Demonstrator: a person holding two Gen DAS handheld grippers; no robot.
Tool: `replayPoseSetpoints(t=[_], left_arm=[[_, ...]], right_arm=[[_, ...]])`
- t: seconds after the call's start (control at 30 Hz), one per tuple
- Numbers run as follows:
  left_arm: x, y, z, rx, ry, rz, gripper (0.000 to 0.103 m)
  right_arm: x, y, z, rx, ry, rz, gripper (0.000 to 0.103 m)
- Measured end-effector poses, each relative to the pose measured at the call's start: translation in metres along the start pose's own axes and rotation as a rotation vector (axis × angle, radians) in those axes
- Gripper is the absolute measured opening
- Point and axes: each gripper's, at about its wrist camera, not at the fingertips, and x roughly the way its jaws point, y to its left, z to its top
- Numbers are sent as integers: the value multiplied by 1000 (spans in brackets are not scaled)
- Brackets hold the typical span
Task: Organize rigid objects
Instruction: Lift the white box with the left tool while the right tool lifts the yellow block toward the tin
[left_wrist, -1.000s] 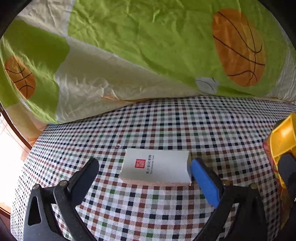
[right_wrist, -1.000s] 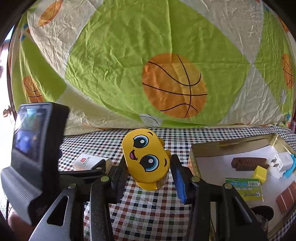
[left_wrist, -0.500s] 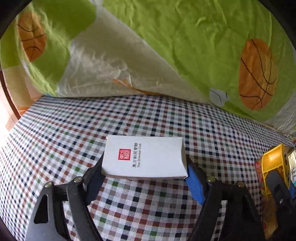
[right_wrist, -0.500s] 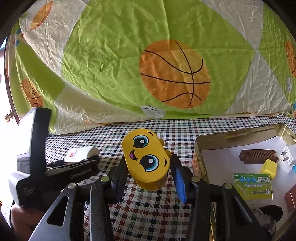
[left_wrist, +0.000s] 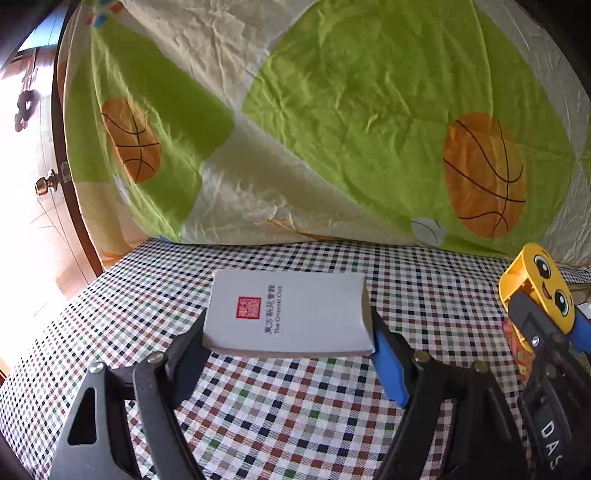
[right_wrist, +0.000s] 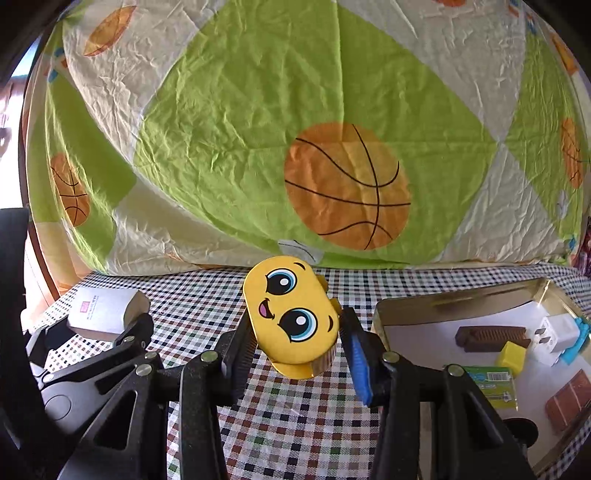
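Observation:
My left gripper (left_wrist: 288, 332) is shut on a flat white box (left_wrist: 288, 314) with a red seal and holds it above the checked tablecloth. The white box also shows at the left of the right wrist view (right_wrist: 99, 312). My right gripper (right_wrist: 295, 336) is shut on a yellow tin with a cartoon face (right_wrist: 291, 314), lifted off the table. That yellow tin also shows at the right edge of the left wrist view (left_wrist: 543, 295).
A gold metal tray (right_wrist: 458, 295) at the right holds brown bars, a yellow cube, a white plug, a green packet. A green and cream basketball-print sheet (right_wrist: 295, 129) hangs behind the checked table (right_wrist: 295, 432). A wooden door (left_wrist: 44, 184) stands at the left.
My left gripper closed on the white box and lifted it off the cloth. My right gripper kept hold of the yellow tin and rose a little.

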Motion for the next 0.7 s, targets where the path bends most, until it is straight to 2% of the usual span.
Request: replayPoseSetpoints(t=[0.27,0.7], left_arm=[[-23,-18,-8,51,-70,27,79],[-33,-12,-13,22,-70,14,79]], right_arm=[[-21,1,-8,-3,-7,-4,48],[-39,-1,-15,-4,-13,-8,48]])
